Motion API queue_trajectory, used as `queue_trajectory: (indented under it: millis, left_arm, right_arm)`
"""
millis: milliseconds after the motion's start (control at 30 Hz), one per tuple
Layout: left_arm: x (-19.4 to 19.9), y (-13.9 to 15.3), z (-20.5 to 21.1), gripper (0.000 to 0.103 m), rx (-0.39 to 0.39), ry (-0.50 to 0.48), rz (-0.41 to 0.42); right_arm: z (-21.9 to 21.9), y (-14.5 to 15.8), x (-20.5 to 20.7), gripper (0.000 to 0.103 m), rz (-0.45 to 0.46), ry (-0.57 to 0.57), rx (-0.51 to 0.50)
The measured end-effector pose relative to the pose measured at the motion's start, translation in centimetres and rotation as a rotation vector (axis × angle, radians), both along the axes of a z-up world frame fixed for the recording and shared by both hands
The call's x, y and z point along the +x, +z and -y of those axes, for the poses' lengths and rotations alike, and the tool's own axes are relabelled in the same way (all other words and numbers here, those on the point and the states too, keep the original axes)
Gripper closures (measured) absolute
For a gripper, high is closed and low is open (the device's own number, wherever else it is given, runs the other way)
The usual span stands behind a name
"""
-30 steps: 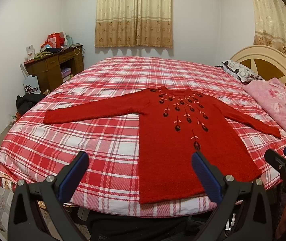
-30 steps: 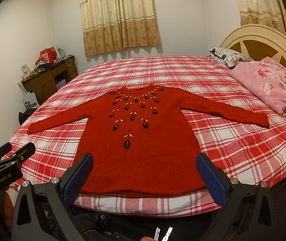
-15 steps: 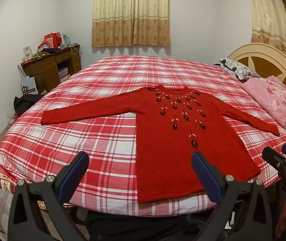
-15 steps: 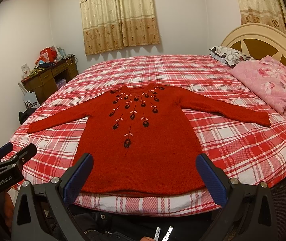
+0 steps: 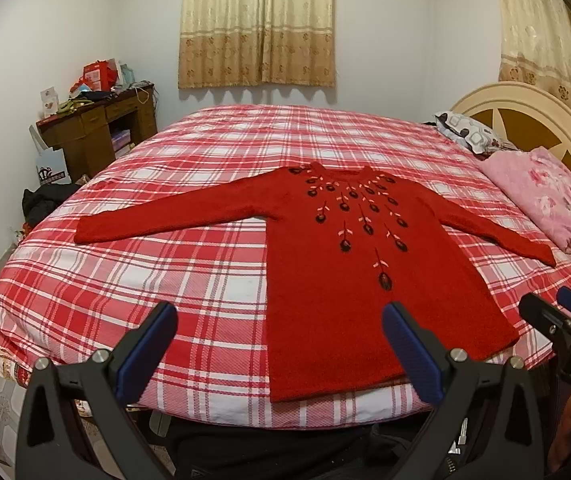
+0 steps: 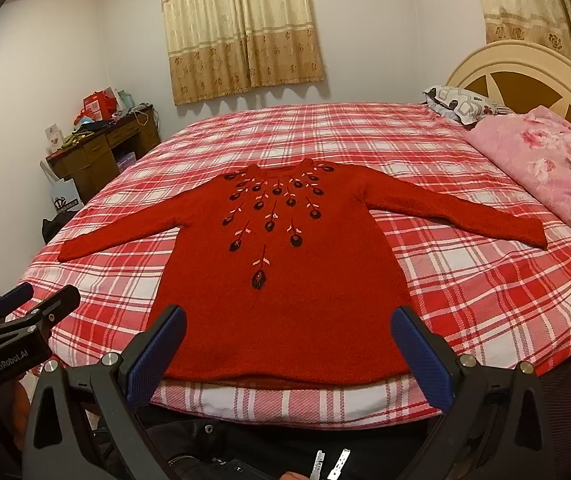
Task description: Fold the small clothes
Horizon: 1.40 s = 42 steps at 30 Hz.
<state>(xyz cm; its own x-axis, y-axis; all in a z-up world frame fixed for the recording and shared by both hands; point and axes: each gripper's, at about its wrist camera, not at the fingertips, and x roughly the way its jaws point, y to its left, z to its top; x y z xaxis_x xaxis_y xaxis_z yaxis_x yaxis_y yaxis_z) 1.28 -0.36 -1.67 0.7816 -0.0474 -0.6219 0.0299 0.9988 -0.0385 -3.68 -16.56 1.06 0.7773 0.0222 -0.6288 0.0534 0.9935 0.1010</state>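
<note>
A red knitted sweater [image 5: 349,280] [image 6: 285,304] with dark embroidered flowers lies flat and face up on the red-and-white checked bed [image 5: 189,264] [image 6: 485,288], both sleeves spread out sideways and its hem near the front edge. My left gripper [image 5: 279,340] hangs open before the bed's front edge, left of the hem, with nothing between its blue pads. My right gripper [image 6: 287,344] is open too, in front of the hem's middle and apart from it. Each gripper shows at the edge of the other's view: the right gripper [image 5: 561,320], the left gripper [image 6: 33,304].
A folded pink floral blanket [image 6: 541,164] and a patterned pillow [image 6: 461,104] lie by the cream headboard [image 6: 525,68] at the right. A cluttered wooden desk [image 5: 93,128] stands against the left wall, with a dark bag on the floor. Curtains hang behind the bed.
Both grippers stay open. The left wrist view has shifted slightly, so the sweater sits a little lower and more leftward in it; the sweater itself has not moved.
</note>
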Motion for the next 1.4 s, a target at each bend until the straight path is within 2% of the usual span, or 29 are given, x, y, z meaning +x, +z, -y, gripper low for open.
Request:
queue_trajectory:
  millis: [167, 367, 633, 900, 1100, 1333, 1400]
  left_arm:
    - [0.4, -0.4, 0.0, 0.000, -0.005, -0.006, -0.014]
    - [1.6, -1.5, -0.5, 0.000, -0.025, -0.022, -0.076]
    - [4.1, -1.4, -0.6, 0.000, 0.102, -0.047, -0.037]
    - [9.3, -1.6, -0.5, 0.000, 0.187, -0.042, 0.027]
    - [13.2, -3.4, 0.9, 0.000, 0.208, -0.069, -0.018]
    - [16.4, -4.8, 2.4, 0.000, 0.255, -0.079, -0.022]
    - [17.6, -5.0, 2.3, 0.000, 0.237, -0.077, -0.028]
  right_arm:
    - [0.1, -0.1, 0.2, 0.001, -0.006, 0.007, 0.008]
    - [0.5, -0.7, 1.0, 0.001, -0.014, 0.020, 0.007]
    - [2.5, -1.5, 2.7, 0.001, 0.012, 0.049, -0.038]
    - [8.9, -4.3, 7.1, 0.001, -0.062, -0.088, -0.091]
    - [13.2, -6.2, 10.0, 0.001, -0.124, -0.151, -0.104]
    - [16.9, -6.6, 12.7, 0.001, -0.134, -0.202, -0.108]
    - [18.2, -6.6, 13.6, 0.001, -0.136, -0.223, -0.136]
